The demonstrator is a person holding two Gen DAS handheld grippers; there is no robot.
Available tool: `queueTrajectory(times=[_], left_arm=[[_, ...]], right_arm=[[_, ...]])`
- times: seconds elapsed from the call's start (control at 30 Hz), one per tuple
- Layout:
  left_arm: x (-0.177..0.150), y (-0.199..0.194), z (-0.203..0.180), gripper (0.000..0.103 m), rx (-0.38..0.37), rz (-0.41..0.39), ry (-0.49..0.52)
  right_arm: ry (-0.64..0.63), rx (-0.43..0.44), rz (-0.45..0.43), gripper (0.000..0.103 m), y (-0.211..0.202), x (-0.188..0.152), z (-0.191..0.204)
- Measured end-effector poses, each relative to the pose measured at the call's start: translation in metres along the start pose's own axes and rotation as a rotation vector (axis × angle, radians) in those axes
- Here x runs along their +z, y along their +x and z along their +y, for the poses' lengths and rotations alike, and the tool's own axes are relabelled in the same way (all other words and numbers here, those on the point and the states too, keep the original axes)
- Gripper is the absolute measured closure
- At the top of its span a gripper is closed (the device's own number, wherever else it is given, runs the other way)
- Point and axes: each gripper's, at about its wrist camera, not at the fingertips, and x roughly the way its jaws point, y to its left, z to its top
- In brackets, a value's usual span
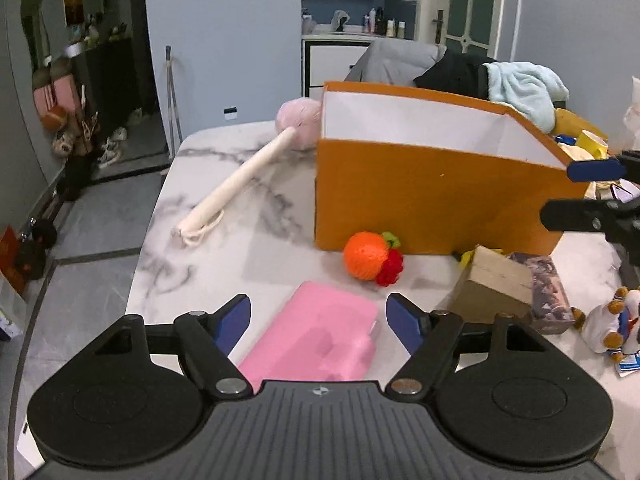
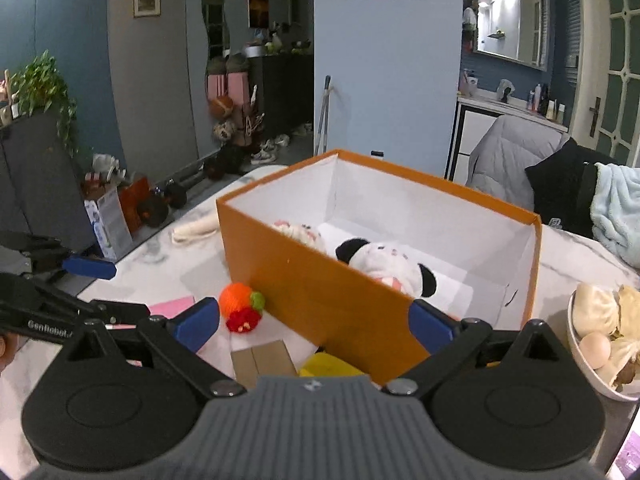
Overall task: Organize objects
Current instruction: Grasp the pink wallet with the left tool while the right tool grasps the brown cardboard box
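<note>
My left claw [image 1: 318, 318] hangs spread right over the pink pad [image 1: 316, 334], whose long axis runs along my reach; the right claw [image 2: 314, 324] is spread too.

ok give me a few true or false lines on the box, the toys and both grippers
1. The orange box holds a panda plush. True.
2. The knitted orange toy lies inside the box. False: it sits on the table against the box's outer wall.
3. The left gripper is shut on the pink case. False: its jaws stand open, with the case below and between them and the pads clear of it.
4. The right gripper is open and holds nothing. True.
5. The cream stick stands upright in the box. False: it lies on the table outside it.
</note>
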Motion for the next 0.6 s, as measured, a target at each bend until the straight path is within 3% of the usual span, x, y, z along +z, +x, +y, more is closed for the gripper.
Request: queueTrajectory(times=[0.23, 0.37, 0.5, 0.6], left_arm=[[-0.001, 0.01, 0.001, 0.015, -0.052, 0.03, 0.061], [-0.004, 0.02, -0.005, 0.015, -0.09, 0.074, 0.106], [-0.007, 0.026, -0.006, 0.015, -0.069, 0.091, 0.128], [-0.007, 0.031, -0.001, 0.015, -0.06, 0.112, 0.122]], right_arm=[[0.019, 0.064, 0.11, 0.002, 0.018, -0.014, 0.011], [-0.041, 0.083, 0.151, 0.002, 0.03, -0.025, 0.022], [-0.108, 0.097, 0.174, 0.002, 0.039, -0.034, 0.033], [-0.086, 0.101, 0.205, 0.002, 0.046, -0.038, 0.032]])
